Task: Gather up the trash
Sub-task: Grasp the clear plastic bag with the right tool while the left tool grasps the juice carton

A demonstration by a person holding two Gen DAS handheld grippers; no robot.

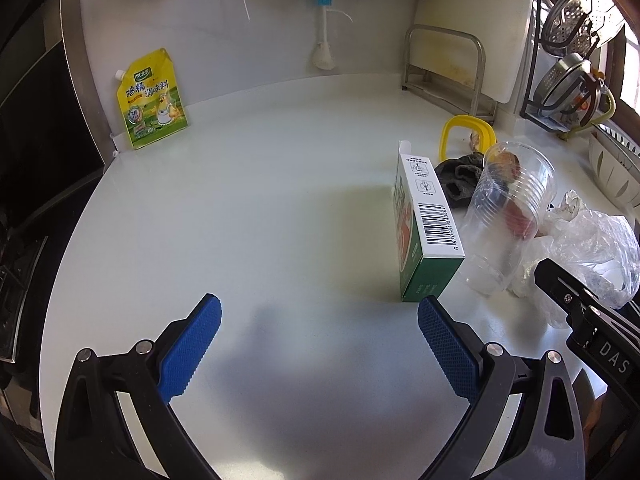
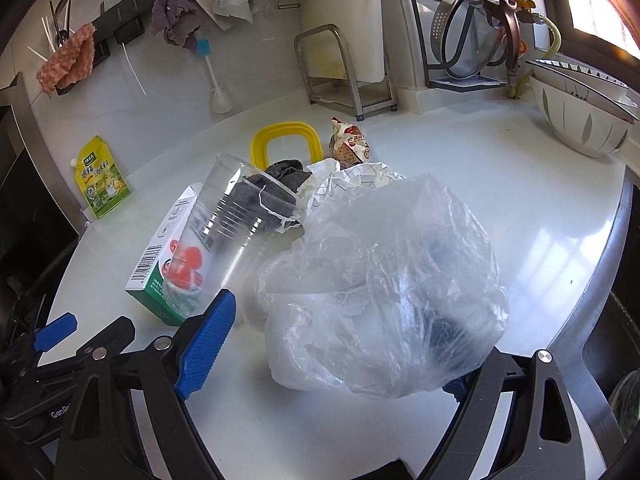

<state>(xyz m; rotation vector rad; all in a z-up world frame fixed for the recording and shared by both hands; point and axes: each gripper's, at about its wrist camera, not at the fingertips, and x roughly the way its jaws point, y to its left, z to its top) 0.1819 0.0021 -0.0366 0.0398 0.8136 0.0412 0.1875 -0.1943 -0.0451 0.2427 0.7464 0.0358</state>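
Observation:
A clear plastic bag [image 2: 380, 280] lies crumpled on the white counter [image 2: 520, 184], between the wide-open jaws of my right gripper [image 2: 340, 344]; its right pad is hidden under the bag. A clear plastic cup [image 2: 224, 232] leans against a green and white carton [image 2: 160, 272] to the bag's left. Crumpled paper [image 2: 352, 176] and a snack wrapper [image 2: 350, 142] lie behind. In the left wrist view my left gripper [image 1: 320, 344] is open and empty over bare counter, with the carton [image 1: 424, 232], cup [image 1: 508, 208] and bag [image 1: 592, 256] to its right.
A yellow seasoning pouch [image 1: 154, 100] leans on the back wall. A yellow lid ring [image 2: 286, 140] and a dark cloth [image 2: 276, 188] lie behind the cup. A metal stand [image 2: 340, 72], a rack of pot lids [image 2: 472, 28] and a white bowl [image 2: 584, 120] are at the back right.

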